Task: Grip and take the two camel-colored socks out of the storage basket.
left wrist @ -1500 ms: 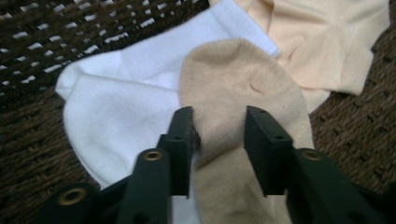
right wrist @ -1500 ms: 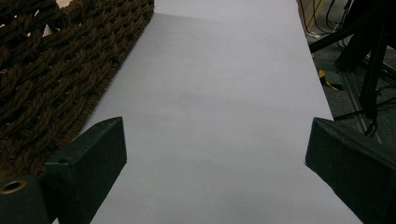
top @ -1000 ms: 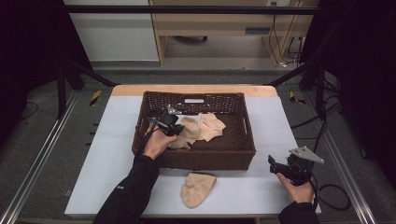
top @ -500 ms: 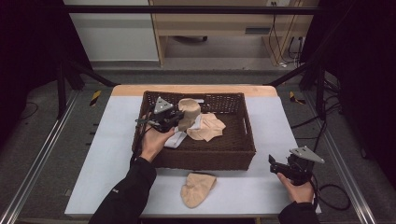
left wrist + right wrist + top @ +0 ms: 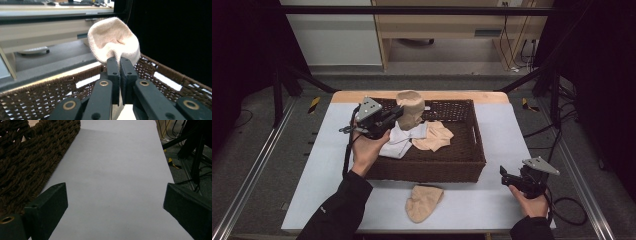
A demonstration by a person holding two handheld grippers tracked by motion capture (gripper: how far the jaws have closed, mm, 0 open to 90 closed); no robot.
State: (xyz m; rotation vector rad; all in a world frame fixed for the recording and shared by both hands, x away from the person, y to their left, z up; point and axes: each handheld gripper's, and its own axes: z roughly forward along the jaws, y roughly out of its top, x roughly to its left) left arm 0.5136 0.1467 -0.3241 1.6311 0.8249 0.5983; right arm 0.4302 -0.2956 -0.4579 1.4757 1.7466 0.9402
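Currently the left tool (image 5: 398,113) pinches a beige knitted sock (image 5: 410,106) by a thin fold above the dark woven wicker basket (image 5: 462,165); that shallow hold could slip and drop it. Its hand is raised, pointing level, while the right tool (image 5: 503,173) rests spread on the worktop (image 5: 512,130)

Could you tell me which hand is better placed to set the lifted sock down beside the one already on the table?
Left. Its claw is shut on the beige sock above the basket; the right claw waits open.
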